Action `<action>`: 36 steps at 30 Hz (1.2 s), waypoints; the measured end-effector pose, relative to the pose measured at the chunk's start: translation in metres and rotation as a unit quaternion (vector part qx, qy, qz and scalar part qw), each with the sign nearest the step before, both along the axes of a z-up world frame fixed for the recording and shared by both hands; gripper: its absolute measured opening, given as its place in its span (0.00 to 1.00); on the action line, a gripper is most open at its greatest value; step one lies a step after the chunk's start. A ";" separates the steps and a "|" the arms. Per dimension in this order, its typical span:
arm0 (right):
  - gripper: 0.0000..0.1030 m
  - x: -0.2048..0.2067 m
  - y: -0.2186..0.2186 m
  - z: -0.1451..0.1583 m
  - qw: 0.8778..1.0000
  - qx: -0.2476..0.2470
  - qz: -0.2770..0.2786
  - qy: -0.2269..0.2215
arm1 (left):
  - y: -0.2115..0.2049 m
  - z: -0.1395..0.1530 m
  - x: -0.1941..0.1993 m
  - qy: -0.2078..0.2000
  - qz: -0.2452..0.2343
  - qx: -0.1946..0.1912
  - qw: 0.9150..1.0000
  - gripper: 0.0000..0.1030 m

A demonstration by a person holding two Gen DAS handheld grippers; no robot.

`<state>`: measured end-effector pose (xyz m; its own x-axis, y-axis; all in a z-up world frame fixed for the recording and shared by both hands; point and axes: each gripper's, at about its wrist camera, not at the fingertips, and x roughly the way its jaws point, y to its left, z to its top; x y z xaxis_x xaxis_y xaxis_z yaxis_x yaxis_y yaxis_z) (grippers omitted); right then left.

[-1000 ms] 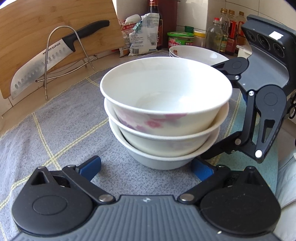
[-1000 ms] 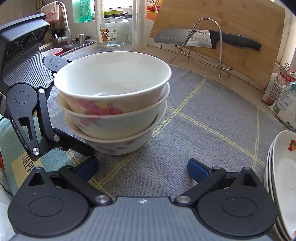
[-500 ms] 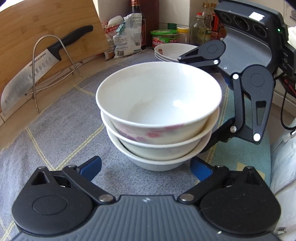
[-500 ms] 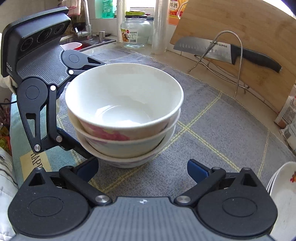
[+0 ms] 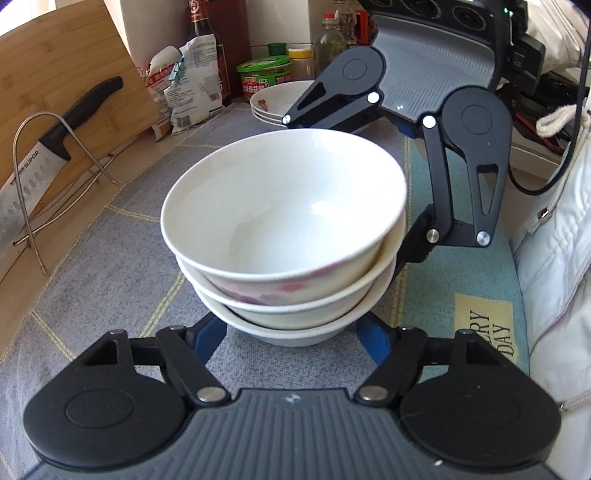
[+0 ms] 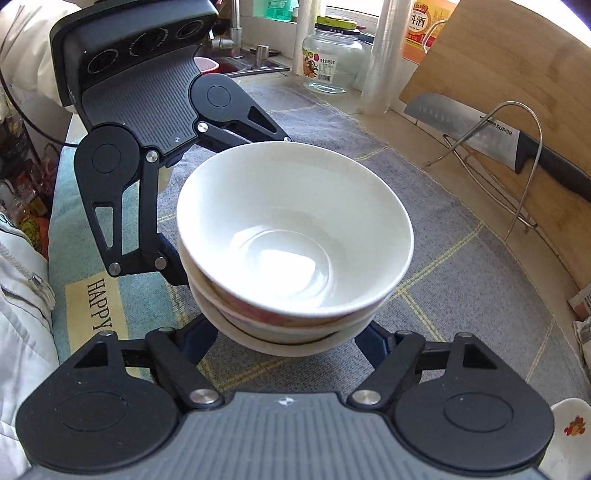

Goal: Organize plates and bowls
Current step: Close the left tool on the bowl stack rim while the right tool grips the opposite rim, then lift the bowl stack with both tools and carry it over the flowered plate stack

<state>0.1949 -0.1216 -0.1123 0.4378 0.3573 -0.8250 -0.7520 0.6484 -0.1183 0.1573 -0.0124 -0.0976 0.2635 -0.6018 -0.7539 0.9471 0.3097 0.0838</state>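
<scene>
My left camera alone shows the plates (image 5: 275,105) stacked by the jars; my right camera alone shows the sink (image 6: 236,64) and one plate rim at the bottom corner. The bowls (image 6: 295,240), three nested, glossy white with pink flowers outside, sit on the grey woven mat (image 6: 461,266). My left gripper (image 5: 291,334) and right gripper (image 6: 286,341) flank the bottom bowl, jaws spread; whether the blue pads touch it, I cannot tell.

Sunlit kitchen counter (image 5: 122,158), grey checked mat (image 6: 461,266), tiled wall (image 5: 280,18)
</scene>
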 end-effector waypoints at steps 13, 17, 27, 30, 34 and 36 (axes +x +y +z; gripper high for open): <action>0.82 0.013 -0.001 -0.002 1.000 0.001 0.012 0.028 | 0.002 0.000 0.015 0.043 -0.026 -0.005 0.999 0.73; 0.82 0.017 0.001 -0.003 0.999 0.000 0.011 0.030 | 0.001 0.000 0.014 0.043 -0.027 -0.003 0.999 0.73; 0.82 0.016 0.002 0.000 0.999 -0.001 0.003 0.036 | -0.001 0.001 0.013 0.042 -0.025 0.001 0.999 0.73; 0.82 0.013 0.000 0.003 0.999 -0.003 0.004 0.035 | -0.004 0.003 0.011 0.038 -0.025 0.003 0.999 0.73; 0.82 0.009 -0.007 0.010 1.000 -0.003 0.005 0.031 | -0.010 0.006 0.009 0.035 -0.022 0.004 0.999 0.73; 0.82 0.007 -0.012 0.015 1.000 -0.002 0.006 0.029 | -0.013 0.009 0.007 0.030 -0.019 0.004 0.999 0.73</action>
